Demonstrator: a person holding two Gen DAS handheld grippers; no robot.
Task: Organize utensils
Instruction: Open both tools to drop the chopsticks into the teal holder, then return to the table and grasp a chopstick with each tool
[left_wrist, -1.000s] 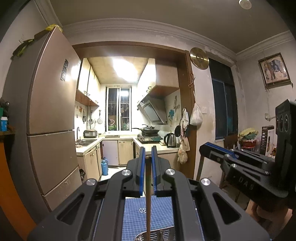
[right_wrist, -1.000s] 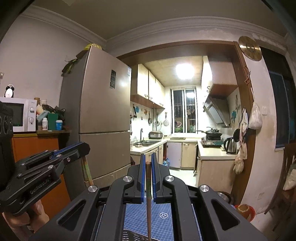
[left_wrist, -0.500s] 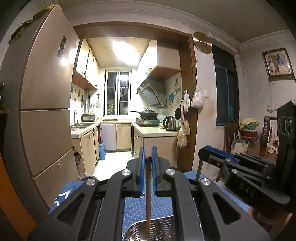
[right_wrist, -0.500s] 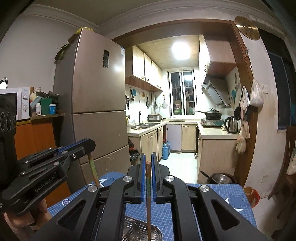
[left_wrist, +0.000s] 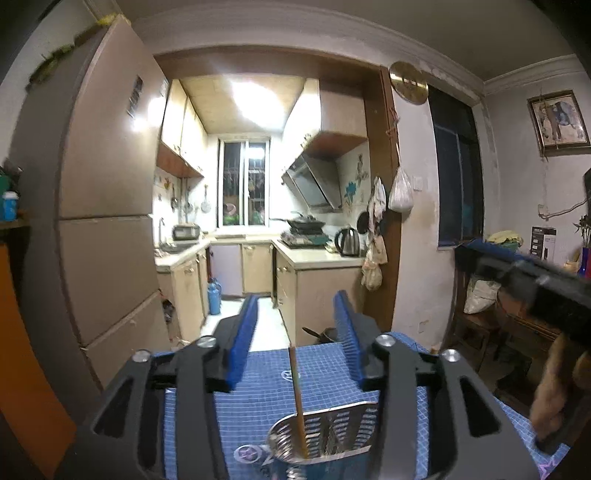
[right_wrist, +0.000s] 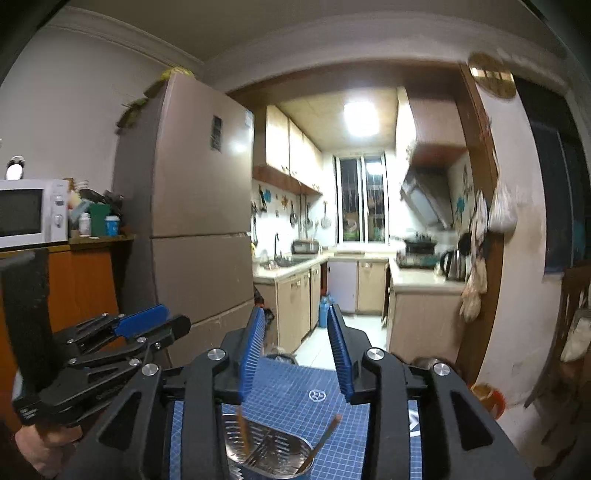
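Left wrist view: the left claw (left_wrist: 295, 332) stands spread, its blue-padded jaws opening, and a thin brown wooden chopstick (left_wrist: 297, 398) stands between them, touching neither pad. Its lower end sits in the perforated stainless-steel utensil holder (left_wrist: 325, 432) just below and ahead of the claw, on the bench covered by a blue gridded cutting mat (left_wrist: 266, 391). To the right of this claw, the right claw (left_wrist: 524, 273) shows as a dark blurred bar with a hand (left_wrist: 554, 387) under it.

Right wrist view: the right claw (right_wrist: 297, 347) is likewise parted and opening, with nothing pressed between its pads. Below it, the steel holder (right_wrist: 269, 450) carries one chopstick (right_wrist: 242, 432) under the left jaw and a second brown chopstick (right_wrist: 325, 437) leaning out toward the right jaw's side. The left claw (right_wrist: 144, 328) sits off to the left, near, with a hand (right_wrist: 33, 450) below it.

The step in hand looks like the release: both sticks appear dropped into the holder (the leaning one rests against its rim). The next move probably calls for lifting both claws straight up, clear of the stick tops, so neither jaw knocks one back out, then looking for any remaining utensil, none of which these views show.
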